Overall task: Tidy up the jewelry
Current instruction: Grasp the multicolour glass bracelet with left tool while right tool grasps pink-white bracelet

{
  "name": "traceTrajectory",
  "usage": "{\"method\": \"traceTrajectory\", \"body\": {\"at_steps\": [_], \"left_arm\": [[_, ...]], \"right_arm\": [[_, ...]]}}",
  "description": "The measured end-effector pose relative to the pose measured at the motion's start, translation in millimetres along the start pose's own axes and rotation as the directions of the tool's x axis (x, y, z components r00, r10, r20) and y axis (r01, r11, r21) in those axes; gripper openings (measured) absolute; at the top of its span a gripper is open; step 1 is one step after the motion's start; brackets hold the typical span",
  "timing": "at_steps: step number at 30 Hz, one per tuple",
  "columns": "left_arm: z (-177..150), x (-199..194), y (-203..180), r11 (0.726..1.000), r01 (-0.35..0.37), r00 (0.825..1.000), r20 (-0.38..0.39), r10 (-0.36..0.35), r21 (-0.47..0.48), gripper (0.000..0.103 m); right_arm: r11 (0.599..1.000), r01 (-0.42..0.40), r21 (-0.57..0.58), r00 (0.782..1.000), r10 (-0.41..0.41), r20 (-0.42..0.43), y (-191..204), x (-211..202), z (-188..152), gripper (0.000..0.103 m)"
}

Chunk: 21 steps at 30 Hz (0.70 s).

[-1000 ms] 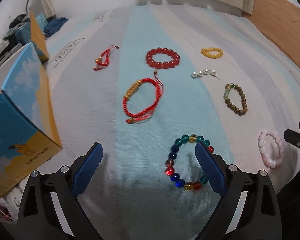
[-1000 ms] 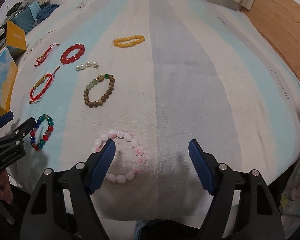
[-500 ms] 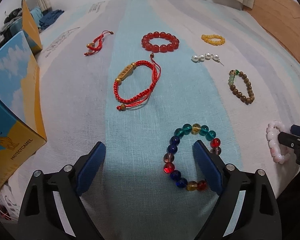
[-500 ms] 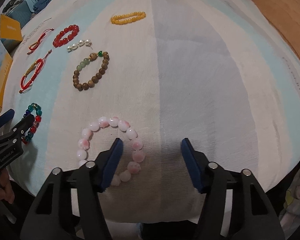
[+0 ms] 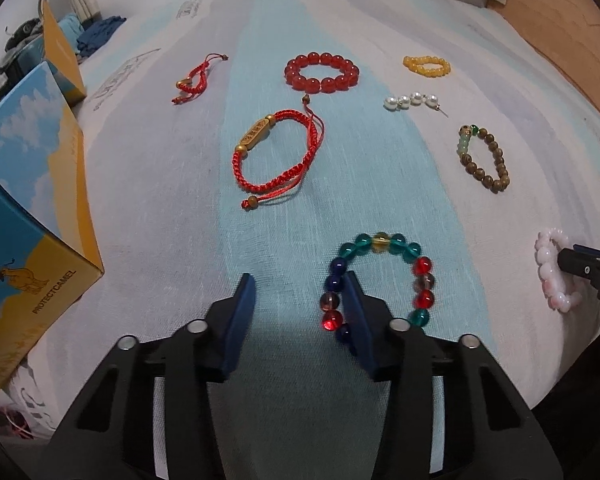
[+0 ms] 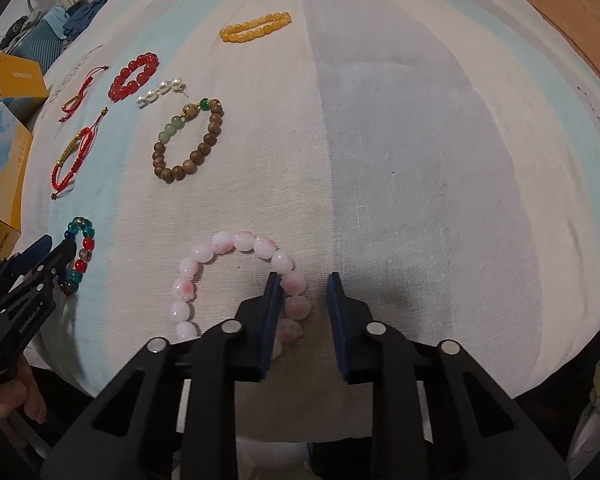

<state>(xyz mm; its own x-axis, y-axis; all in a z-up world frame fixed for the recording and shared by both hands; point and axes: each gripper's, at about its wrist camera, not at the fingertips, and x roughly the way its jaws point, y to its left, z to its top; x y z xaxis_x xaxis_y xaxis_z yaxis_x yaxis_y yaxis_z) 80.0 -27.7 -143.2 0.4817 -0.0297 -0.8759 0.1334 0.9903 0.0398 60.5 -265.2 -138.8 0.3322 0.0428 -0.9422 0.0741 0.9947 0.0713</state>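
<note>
We log a bed point(image 5: 148, 208) under a striped cloth, carrying all items. At its left edge stands a blue-and-yellow box point(image 5: 24, 216).

Left claw point(image 5: 300, 312): jaws apart, nothing gripped; its right finger lies inside the glass bracelet point(image 5: 380, 284), over that ring's left side, with the left finger outside on bare cloth.

Right claw point(image 6: 302, 312): jaws apart, nothing gripped; they straddle the right side of the pink bracelet point(image 6: 232, 280), left finger inside the ring, right finger outside. Whether the pads touch the beads we cannot tell.

Remaining pieces, lying apart from one another:
- cord bracelet point(image 5: 276, 156), red braid with a gold tube, mid-bed beyond the glass one;
- wood bracelet point(image 5: 484, 156), brown beads with a few green, to the right;
- red bracelet point(image 5: 320, 74), large round beads, further back;
- yellow bracelet point(image 5: 426, 66), far right rear;
- small cord point(image 5: 194, 78), red, far left rear;
- pearls point(image 5: 410, 101), a short row on a pin, between the yellow and wood bracelets.
</note>
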Motion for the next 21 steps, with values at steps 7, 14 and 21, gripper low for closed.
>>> {"method": "traceTrajectory", "body": {"at_steps": [7,14,21], "left_arm": [[1,-5,8,1.0,0.025,1.0,-0.008,-0.026,-0.018,0.011],[6,-15,11,0.998,0.048,0.999,-0.002,-0.048,-0.033,0.009],[13,-37,7,0.996,0.084,0.996,0.035,-0.083,-0.025,0.009]], "right_arm": [[1.0,0.024,0.003,1.0,-0.024,0.012,4,-2,1,0.012],[1.0,0.002,0.017,0.997,-0.004,0.072,6,-14,4,0.012],[0.999,-0.022,0.03,0.988,0.017,0.151,9,-31,8,0.012]]}}
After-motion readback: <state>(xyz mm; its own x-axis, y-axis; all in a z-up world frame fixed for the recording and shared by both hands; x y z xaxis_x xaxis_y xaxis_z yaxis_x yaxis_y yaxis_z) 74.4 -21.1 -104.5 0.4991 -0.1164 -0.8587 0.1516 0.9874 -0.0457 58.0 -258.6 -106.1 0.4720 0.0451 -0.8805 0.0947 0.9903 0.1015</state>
